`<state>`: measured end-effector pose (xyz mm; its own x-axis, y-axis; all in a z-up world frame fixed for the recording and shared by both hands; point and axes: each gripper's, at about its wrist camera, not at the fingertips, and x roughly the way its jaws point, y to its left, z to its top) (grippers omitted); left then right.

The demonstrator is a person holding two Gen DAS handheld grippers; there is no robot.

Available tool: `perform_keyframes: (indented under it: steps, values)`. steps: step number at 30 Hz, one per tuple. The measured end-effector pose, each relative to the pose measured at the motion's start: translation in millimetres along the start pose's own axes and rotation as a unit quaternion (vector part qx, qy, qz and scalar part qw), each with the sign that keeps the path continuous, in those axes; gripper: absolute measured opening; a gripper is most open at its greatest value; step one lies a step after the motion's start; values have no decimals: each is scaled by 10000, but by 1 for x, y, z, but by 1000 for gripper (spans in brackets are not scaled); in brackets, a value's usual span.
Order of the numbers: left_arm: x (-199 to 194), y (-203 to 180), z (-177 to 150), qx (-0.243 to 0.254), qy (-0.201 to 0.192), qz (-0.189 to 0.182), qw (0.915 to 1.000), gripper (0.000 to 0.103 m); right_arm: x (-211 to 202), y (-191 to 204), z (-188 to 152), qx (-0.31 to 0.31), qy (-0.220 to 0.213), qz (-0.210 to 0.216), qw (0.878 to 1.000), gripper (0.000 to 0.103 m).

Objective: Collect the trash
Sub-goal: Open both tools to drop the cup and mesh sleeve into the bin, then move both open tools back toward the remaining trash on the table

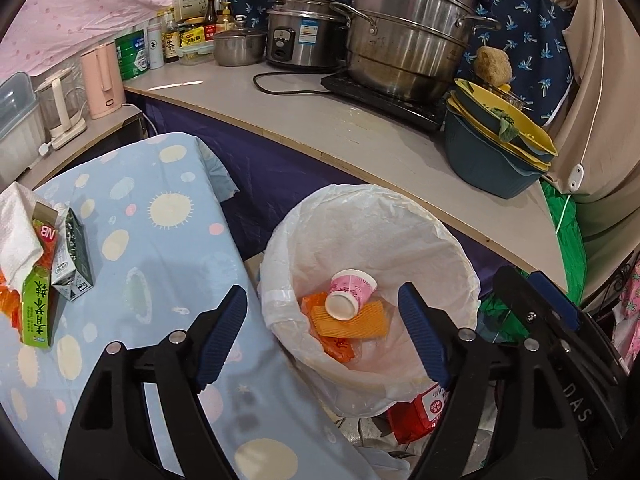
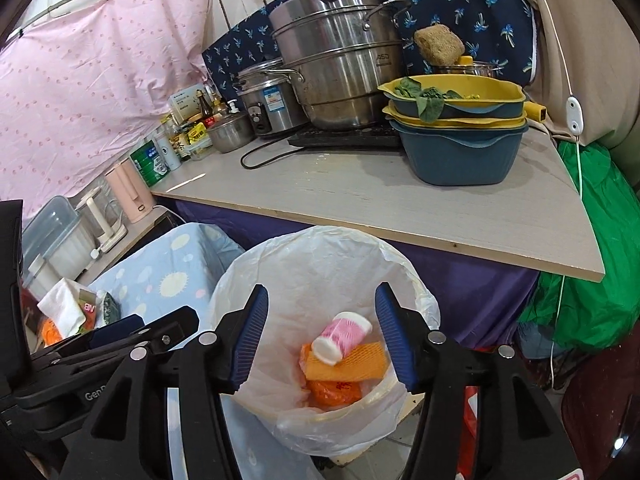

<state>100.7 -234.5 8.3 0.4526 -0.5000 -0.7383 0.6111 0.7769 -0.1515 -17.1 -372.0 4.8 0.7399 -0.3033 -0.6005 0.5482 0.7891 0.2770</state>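
Far left, on the table: blue spotted tablecloth carries the leftover pile — white tissue, green carton, small grey-green carton, and something orange underneath, possibly a wrapper; hard to tell.
Left gripper: left gripper hangs over the gap between table edge and bin, jaws spread wide, nothing between the pads.
Centre, the bin: white-lined trash bin stands just right of the table, below the counter edge.
Inside the bin: pink paper cup on its side atop an orange ridged packet, another orange wrapper beneath.
Right gripper: right gripper sits directly above the bin mouth, jaws parted about halfway, empty.
Step in hand: looks like the drop — trash is in, both tools free.
Next move: swing back left to the pile, pick one item, likely the tissue or green carton, close on it cleanly.
Far right: counter with pots and stacked basins is not trash.
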Motion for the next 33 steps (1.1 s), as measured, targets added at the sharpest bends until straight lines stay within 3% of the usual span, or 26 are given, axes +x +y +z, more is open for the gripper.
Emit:
perform_keyframes:
  steps: [20, 33]
  values:
    - [-34, 51, -4, -387, -224, 185, 9988, 74, -11, 51, -5, -344, 7, 239, 9991, 55]
    - [-55, 114, -18, -861, -290, 517, 9945, 74, -8, 108, -16, -699, 114, 522, 9961, 55]
